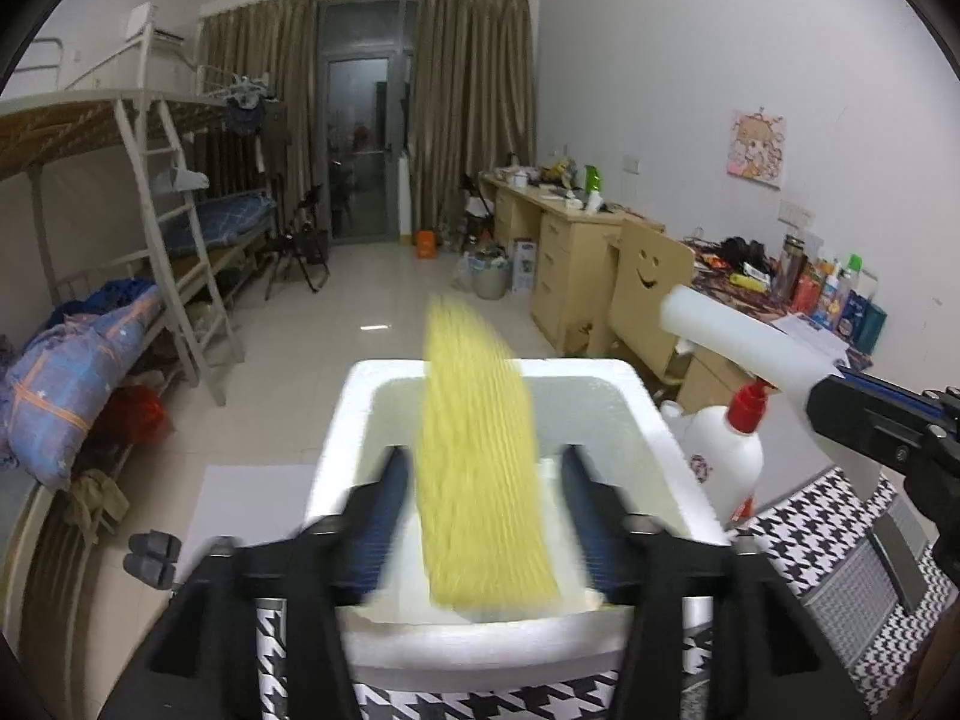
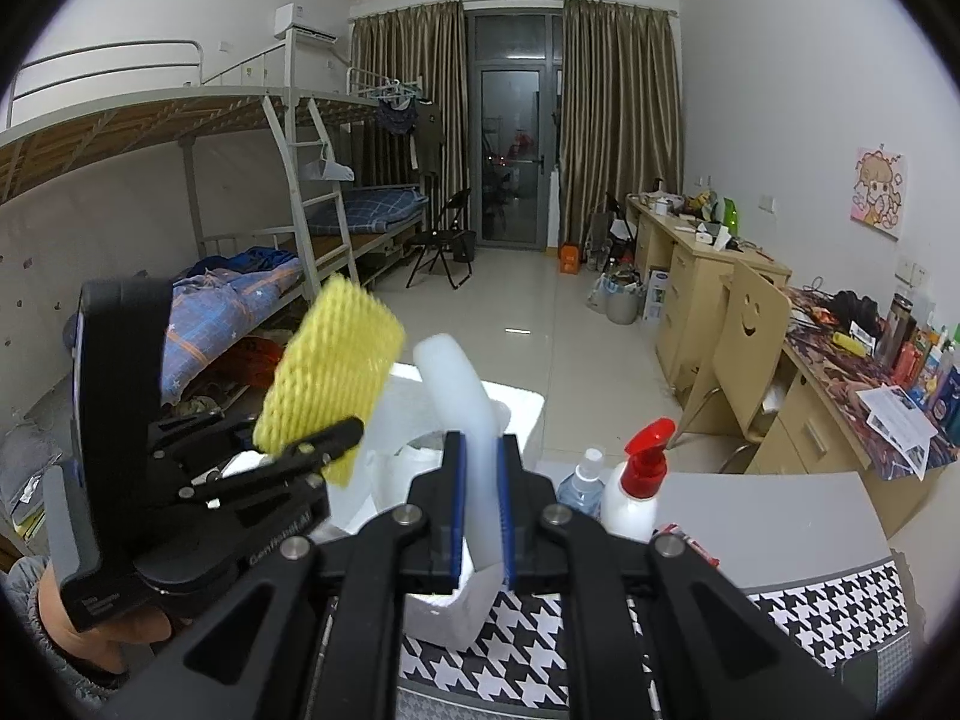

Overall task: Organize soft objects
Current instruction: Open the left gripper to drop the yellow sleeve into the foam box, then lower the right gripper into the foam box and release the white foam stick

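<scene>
Foam: one yellow net sleeve between spread left fingers, one white strip pinched by right fingers.

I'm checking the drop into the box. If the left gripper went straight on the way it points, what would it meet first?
Probably the yellow foam net lying loose between the open jaws of the left gripper, then the inside of the white foam box below it. Blur makes depth uncertain.

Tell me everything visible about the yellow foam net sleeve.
The yellow foam net sleeve is a flat, ribbed mesh strip, soft-looking and motion-blurred. It stands tilted over the white foam box, between the jaws of the left gripper, whose pads stand clear of it. Whether its lower end touches the box is unclear.
</scene>
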`<state>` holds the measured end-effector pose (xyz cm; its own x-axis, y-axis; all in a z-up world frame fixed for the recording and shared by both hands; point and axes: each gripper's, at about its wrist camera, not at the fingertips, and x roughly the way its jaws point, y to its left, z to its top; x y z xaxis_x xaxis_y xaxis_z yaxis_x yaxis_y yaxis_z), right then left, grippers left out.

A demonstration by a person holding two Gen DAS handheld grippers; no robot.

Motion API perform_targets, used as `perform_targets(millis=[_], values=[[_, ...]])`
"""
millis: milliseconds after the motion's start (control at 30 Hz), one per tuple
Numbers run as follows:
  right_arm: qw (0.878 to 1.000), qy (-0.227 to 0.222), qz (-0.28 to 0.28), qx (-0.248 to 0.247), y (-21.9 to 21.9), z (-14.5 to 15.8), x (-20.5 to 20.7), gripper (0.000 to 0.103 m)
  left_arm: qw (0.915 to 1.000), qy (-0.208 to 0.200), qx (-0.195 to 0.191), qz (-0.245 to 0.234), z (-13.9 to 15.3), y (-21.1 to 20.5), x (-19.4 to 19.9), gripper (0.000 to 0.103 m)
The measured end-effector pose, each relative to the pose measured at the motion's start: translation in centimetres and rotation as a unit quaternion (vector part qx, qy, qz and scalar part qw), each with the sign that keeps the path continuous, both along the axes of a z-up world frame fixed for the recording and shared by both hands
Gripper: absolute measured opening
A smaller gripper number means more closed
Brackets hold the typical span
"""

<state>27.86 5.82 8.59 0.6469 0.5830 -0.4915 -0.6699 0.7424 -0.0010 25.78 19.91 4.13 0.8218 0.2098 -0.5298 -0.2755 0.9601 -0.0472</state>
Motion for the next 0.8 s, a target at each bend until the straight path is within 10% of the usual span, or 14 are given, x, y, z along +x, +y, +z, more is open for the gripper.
perform_targets(millis=[367, 800], values=[[1.000, 0.006, 0.003, 0.001, 0.3, -0.2, 0.5, 0.013, 0.9989, -0.028, 0.009, 0.037, 1.0, 0.7, -1.8, 0.100], [1.000, 0.011, 0.019, -0.006, 2.3, -0.8, 0.9, 0.015, 0.9962, -0.042, 0.023, 0.073, 1.4, 2.0, -3.8, 0.102]])
